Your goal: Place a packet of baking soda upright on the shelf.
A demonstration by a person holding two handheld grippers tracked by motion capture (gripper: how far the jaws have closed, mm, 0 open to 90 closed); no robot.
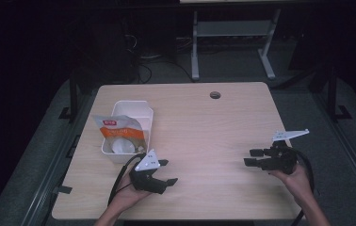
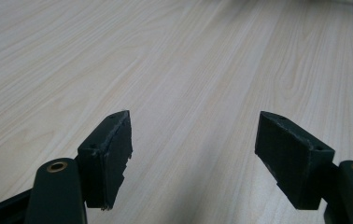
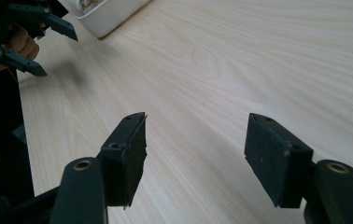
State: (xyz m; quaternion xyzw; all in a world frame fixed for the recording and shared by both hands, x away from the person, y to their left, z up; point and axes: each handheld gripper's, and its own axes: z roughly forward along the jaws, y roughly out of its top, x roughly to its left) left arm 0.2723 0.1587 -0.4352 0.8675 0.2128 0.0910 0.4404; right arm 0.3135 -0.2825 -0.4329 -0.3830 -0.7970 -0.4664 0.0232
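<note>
Pale wood grain covers the rectangular table top (image 1: 204, 122), which fills the middle of the high view and has a small round dark hole (image 1: 215, 95) near its upper edge. At the left of centre in that view stands a white rectangular plastic container (image 1: 141, 115), and a crinkled white and orange snack bag (image 1: 119, 131) lies in and across it, tilted toward the left.

Just below the container, at the lower left of centre, the left gripper (image 1: 166, 172) is held in the person's left hand (image 1: 128, 195); its black jaws stand wide apart with nothing between them. In the left gripper view only bare wood lies ahead of those jaws.

At the lower right of the high view the right gripper (image 1: 253, 157) sits in the right hand (image 1: 297, 181), jaws parted and empty, pointing left. In the right gripper view the container's white corner (image 3: 107, 16) shows at the upper left, with the other gripper (image 3: 48, 44) beside it.
</note>
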